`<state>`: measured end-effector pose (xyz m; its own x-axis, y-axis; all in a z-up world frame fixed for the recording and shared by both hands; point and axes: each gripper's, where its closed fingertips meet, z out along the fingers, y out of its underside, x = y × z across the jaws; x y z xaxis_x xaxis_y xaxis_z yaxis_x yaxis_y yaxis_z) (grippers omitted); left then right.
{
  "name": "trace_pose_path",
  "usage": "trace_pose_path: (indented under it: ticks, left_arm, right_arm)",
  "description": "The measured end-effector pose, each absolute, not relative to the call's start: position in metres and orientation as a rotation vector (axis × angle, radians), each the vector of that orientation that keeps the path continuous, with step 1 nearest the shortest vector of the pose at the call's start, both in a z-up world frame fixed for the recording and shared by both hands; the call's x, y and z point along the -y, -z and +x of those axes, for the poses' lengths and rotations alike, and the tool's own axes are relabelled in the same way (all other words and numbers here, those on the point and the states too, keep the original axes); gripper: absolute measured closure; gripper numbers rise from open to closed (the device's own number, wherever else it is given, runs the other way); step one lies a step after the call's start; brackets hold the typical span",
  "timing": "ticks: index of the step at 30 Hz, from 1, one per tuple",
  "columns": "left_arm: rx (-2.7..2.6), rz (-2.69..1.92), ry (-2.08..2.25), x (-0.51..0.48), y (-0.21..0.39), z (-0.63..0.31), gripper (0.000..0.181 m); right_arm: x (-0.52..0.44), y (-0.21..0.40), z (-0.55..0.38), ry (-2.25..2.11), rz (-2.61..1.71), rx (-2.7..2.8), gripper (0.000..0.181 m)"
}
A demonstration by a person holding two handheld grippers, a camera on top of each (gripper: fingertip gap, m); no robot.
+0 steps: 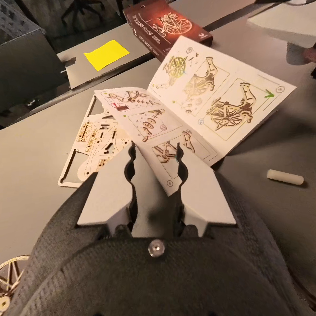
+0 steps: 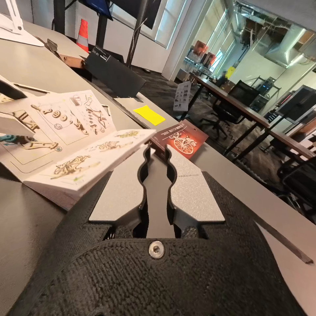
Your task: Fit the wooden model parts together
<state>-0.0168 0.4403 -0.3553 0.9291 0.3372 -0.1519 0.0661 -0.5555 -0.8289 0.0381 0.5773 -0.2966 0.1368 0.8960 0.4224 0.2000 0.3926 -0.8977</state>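
Observation:
My left gripper (image 1: 155, 147) is open and empty, above the near edge of an open instruction booklet (image 1: 196, 102). A pale wooden parts sheet (image 1: 95, 145) with punched-out shapes lies flat partly under the booklet, just left of the left finger. A spoked wooden wheel (image 1: 10, 280) shows at the bottom left corner. My right gripper (image 2: 158, 147) is open and empty, low over the table beside the booklet's (image 2: 68, 136) right edge. The other gripper (image 2: 15, 119) shows at the left of the right wrist view, over the booklet.
A dark red kit box (image 1: 167, 29) lies beyond the booklet; it also shows in the right wrist view (image 2: 181, 142). A yellow sticky note (image 1: 106, 53) lies on the grey table (image 1: 34, 171). A small white cylinder (image 1: 284, 177) lies at right. A dark wooden strip (image 2: 282, 239) lies near the right edge. Spacing between my two grippers at the tips: around 15 centimeters. My right tips are about 35 centimeters from the spoked wooden wheel (image 1: 10, 280), my left tips only 15 centimeters.

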Motion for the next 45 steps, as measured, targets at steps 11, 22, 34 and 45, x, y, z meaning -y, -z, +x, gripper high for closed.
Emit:
trace_pose_path:
  ticks: [11,22,34,45]
  left_arm:
    - [0.277,-2.148,-0.285,-0.441,0.357,-0.012,0.125]
    - [0.242,-2.190,-0.286,-0.443,0.363,-0.008,0.117]
    - [0.251,-2.190,-0.267,-0.443,0.364,-0.009,0.117]
    - [0.122,-2.171,-0.200,-0.447,0.360,0.009,0.092]
  right_arm:
    - [-0.562,0.299,0.040,-0.746,-1.025,1.432,0.172]
    - [-0.560,0.313,0.037,-0.650,-1.026,1.521,0.176]
    - [-0.537,0.318,0.035,-0.693,-0.924,1.620,0.177]
    - [-0.501,0.318,0.036,-0.825,-0.786,1.719,0.155]
